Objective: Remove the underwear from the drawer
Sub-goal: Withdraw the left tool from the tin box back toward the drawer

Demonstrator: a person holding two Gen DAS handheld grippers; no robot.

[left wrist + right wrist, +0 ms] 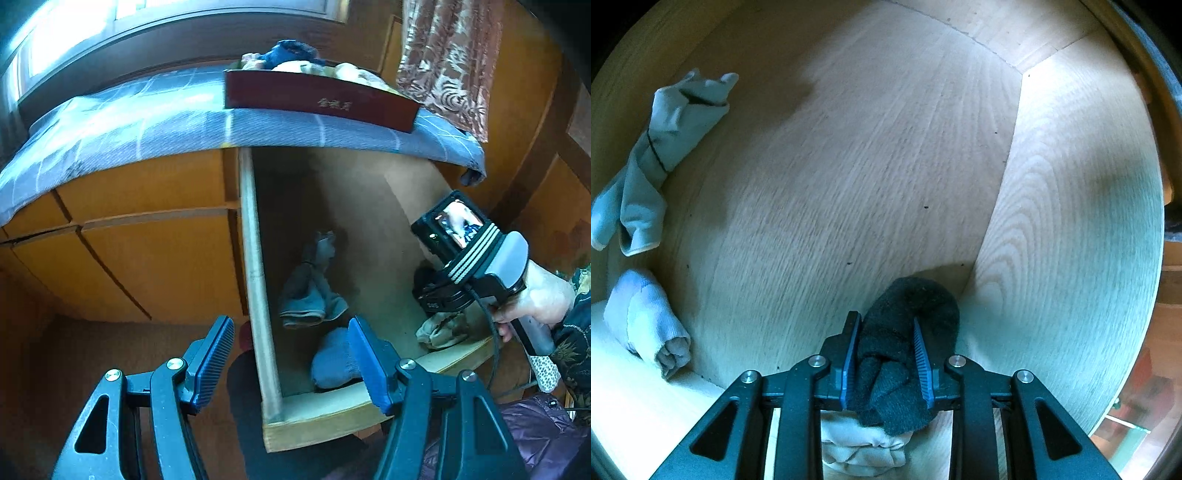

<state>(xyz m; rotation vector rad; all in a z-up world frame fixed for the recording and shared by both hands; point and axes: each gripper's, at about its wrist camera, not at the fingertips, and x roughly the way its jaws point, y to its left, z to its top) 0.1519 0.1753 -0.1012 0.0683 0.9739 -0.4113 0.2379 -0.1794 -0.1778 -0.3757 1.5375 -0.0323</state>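
The wooden drawer [255, 258] stands pulled out under the bed. My right gripper [885, 317] points down into its right front corner, shut on a black rolled garment [919, 295] near the drawer's side wall. A beige bundle [860, 446] lies just beneath it, also seen from the left wrist as the beige bundle [439, 330]. A grey-blue folded pair [646, 166] and a blue roll [646, 325] lie along the left side. My left gripper [290, 321] hovers open over the drawer's front left corner, above the blue roll [332, 362], holding nothing.
A person's hand [543, 299] holds the right tool. On the bed's blue sheet [147, 122] sits a dark red box [314, 99] heaped with clothes. Closed drawer fronts [147, 258] are at the left, a patterned curtain [443, 55] at the back right, purple fabric [535, 432] at the lower right.
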